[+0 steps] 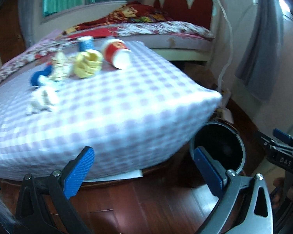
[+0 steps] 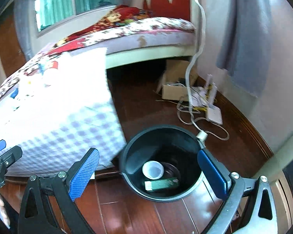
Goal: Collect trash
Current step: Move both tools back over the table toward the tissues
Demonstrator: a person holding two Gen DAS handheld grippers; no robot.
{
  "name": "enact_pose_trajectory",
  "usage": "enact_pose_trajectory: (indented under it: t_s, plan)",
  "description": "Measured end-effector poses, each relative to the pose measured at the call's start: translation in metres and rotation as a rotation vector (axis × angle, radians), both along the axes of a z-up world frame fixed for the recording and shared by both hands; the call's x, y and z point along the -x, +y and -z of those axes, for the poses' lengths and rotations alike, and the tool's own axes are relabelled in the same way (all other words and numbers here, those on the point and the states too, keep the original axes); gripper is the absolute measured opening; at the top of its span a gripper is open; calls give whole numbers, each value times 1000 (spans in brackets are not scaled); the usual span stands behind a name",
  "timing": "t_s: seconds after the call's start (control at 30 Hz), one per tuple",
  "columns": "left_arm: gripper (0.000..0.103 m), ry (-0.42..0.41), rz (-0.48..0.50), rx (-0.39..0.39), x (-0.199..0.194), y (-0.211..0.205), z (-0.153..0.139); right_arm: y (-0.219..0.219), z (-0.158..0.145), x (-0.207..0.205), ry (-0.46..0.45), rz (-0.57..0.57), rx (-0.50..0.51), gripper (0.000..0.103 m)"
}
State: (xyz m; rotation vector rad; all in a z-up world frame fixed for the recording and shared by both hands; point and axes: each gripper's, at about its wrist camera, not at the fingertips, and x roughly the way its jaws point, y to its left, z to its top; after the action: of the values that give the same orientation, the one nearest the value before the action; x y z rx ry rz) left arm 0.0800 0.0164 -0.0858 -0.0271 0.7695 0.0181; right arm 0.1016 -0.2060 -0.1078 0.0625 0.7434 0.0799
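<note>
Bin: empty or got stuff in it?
Not empty. The bin holds a white cup and a green box at the bottom.

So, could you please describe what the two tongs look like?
Both tongs match: two flat fingers with textured blue pads, one on a black plastic arm, the other on a grey metal arm with cut-outs, joined by silver bolts. White letters mark one body.

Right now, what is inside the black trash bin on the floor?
In the black trash bin, a white plastic cup lies beside a green-and-white packet on the bottom. The near wall hides part of the floor, so more could lie there.
</note>
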Motion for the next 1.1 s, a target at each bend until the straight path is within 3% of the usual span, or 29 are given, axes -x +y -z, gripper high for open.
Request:
enact_pose_trajectory:
  t_s: [0.33,0.63,0.93,1.1]
  plan:
    - [102,-47,-169,-16,-1,76,-12,89,-27,-22,-67,-184,15,102]
    - [102,-51,-297,-6,-21,136,-10,144,-44,-54,-105,-280,28,102]
    - [93,-38,-319,27,-65,162,2,195,-46,-115,-104,-357,53,102]
    - [83,1,-301,58,-89,172,16,222,-39,-154,-68,-384,89,102]
